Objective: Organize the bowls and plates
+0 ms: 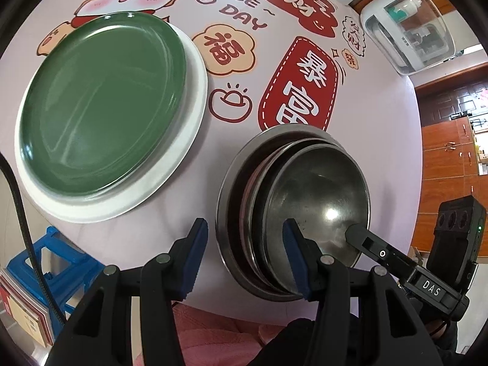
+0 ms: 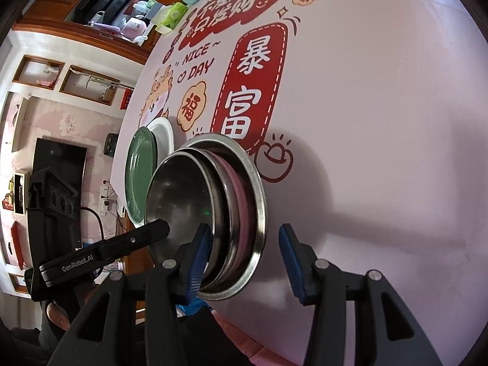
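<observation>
A printed tablecloth [image 1: 305, 97] — cartoon dragon, red banners — with a blue stool [image 1: 45, 262] below its edge.

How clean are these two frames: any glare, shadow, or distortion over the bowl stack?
Left wrist view: sharp, a bright glare spot inside the top steel bowl, heavy fisheye bending of the table, dark corners. Right wrist view: sharp, soft shadows across the table right of the bowl stack, a small green glint in the bowl.

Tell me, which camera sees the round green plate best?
The left wrist view. There the round green plate fills much of the picture, face up on a white plate. The right wrist view shows the green plate small, edge-on, partly hidden behind the stacked steel bowls.
</observation>
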`<state>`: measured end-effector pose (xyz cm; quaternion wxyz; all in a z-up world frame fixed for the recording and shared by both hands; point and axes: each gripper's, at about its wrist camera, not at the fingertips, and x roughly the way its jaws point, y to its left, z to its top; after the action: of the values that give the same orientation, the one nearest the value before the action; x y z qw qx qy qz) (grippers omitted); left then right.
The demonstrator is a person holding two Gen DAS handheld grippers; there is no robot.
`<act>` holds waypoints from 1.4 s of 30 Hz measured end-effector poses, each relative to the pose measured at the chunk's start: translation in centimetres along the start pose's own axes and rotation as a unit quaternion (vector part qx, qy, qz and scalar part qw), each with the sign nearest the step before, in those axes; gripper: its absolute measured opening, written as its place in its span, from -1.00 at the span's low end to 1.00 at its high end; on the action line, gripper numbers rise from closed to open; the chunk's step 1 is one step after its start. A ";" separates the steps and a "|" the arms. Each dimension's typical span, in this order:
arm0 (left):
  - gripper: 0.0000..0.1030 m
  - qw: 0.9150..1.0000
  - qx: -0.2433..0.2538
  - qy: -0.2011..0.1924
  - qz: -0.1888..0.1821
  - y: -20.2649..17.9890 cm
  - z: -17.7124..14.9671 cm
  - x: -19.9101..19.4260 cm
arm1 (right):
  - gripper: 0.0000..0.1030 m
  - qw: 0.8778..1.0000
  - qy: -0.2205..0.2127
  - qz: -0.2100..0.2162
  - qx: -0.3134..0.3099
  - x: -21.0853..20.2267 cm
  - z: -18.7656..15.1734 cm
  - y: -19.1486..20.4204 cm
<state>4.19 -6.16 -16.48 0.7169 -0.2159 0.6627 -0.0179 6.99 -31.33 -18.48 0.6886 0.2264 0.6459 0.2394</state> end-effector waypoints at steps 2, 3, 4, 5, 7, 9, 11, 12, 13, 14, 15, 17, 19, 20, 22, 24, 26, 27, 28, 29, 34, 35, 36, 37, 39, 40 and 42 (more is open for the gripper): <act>-0.04 1.000 0.004 0.007 0.003 -0.1 0.3 0.3 | -0.10 1.000 0.003 0.001 0.005 0.1 0.1 -0.1; -0.04 1.000 0.008 0.012 0.005 -0.2 0.5 0.6 | -0.10 1.000 0.004 0.002 0.010 0.2 0.1 -0.2; -0.04 1.000 0.010 0.014 0.006 -0.3 0.6 0.7 | -0.10 1.000 0.004 0.003 0.013 0.3 0.2 -0.3; -0.06 1.000 0.012 0.018 0.006 -0.3 0.7 0.9 | -0.10 1.000 0.005 0.003 0.017 0.4 0.3 -0.4; -0.13 1.000 0.017 0.022 0.006 -0.5 1.0 1.1 | -0.10 1.000 0.005 0.003 0.024 0.5 0.5 -0.5; -0.14 0.999 0.022 0.026 0.007 -0.5 1.2 1.2 | -0.10 1.000 0.006 0.002 0.029 0.7 0.6 -0.6; -0.19 0.999 0.025 0.030 0.009 -0.6 1.4 1.3 | -0.10 0.999 0.007 0.001 0.032 0.8 0.7 -0.6; -0.20 0.999 0.028 0.033 0.011 -0.7 1.6 1.5 | -0.10 0.999 0.008 0.002 0.035 0.8 0.7 -0.7; -0.23 0.999 0.030 0.036 0.012 -0.7 1.7 1.6 | -0.10 0.999 0.007 0.003 0.037 0.8 0.8 -0.8; -0.25 0.999 0.032 0.038 0.014 -0.7 1.8 1.7 | -0.10 0.999 0.007 0.004 0.040 0.8 0.8 -0.8; -0.26 0.999 0.032 0.040 0.016 -0.7 1.9 1.8 | -0.10 0.999 0.006 0.004 0.042 0.8 0.8 -0.9; -0.31 0.998 0.033 0.044 0.017 -0.6 2.0 2.0 | -0.10 0.999 0.006 0.003 0.045 1.0 0.9 -0.9; -0.31 0.998 0.033 0.046 0.015 -0.5 2.2 2.0 | -0.11 0.999 0.005 0.004 0.046 1.0 0.9 -0.8; -0.31 0.998 0.034 0.046 0.014 -0.5 2.3 2.1 | -0.11 0.999 0.004 0.004 0.046 0.9 0.9 -0.9; -0.31 0.998 0.036 0.046 0.015 -0.6 2.4 2.1 | -0.18 0.999 0.004 0.006 0.045 1.0 1.0 -0.8; -0.31 0.998 0.036 0.045 0.013 -0.5 2.5 2.1 | -0.30 0.999 0.004 0.012 0.041 1.0 1.0 -0.6; -0.32 0.998 0.036 0.045 0.012 -0.6 2.5 2.2 | -0.34 0.999 0.005 0.008 0.035 1.0 1.0 -0.3; -0.32 0.998 0.036 0.045 0.011 -0.6 2.5 2.2 | -0.34 0.999 0.005 0.008 0.035 1.0 1.0 -0.3; -0.32 0.998 0.036 0.045 0.011 -0.6 2.5 2.2 | -0.35 0.999 0.005 0.009 0.036 1.0 1.0 -0.3; -0.32 0.998 0.036 0.044 0.011 -0.5 2.5 2.2 | -0.35 0.999 0.005 0.009 0.036 0.9 1.0 -0.4; -0.32 0.998 0.041 0.040 0.017 -0.6 2.2 1.8 | -0.36 1.000 0.008 0.000 0.020 1.0 1.1 -0.1; -0.32 0.998 0.043 0.039 0.018 -0.7 2.2 1.9 | -0.36 1.000 0.008 -0.001 0.019 1.0 1.2 0.0; -0.32 0.998 0.045 0.037 0.020 -0.8 2.2 1.8 | -0.36 1.000 0.009 -0.001 0.017 1.0 1.1 0.0; -0.31 0.998 0.047 0.035 0.022 -0.9 2.2 1.8 | -0.36 1.000 0.010 -0.001 0.016 1.0 1.1 0.0; -0.31 0.998 0.052 0.032 0.026 -1.3 2.1 1.7 | -0.36 1.000 0.010 -0.001 0.014 0.9 1.0 -0.1; -0.31 0.998 0.053 0.030 0.027 -1.4 2.0 1.7 | -0.36 1.000 0.009 -0.001 0.013 0.9 0.9 -0.1; -0.31 0.998 0.054 0.027 0.028 -1.8 1.8 1.6 | -0.36 1.000 0.007 0.000 0.011 0.6 0.8 -0.2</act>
<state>6.56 -7.73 -17.32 0.7094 -0.1578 0.6857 -0.0399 7.86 -31.14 -19.01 0.6817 0.2323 0.6532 0.2339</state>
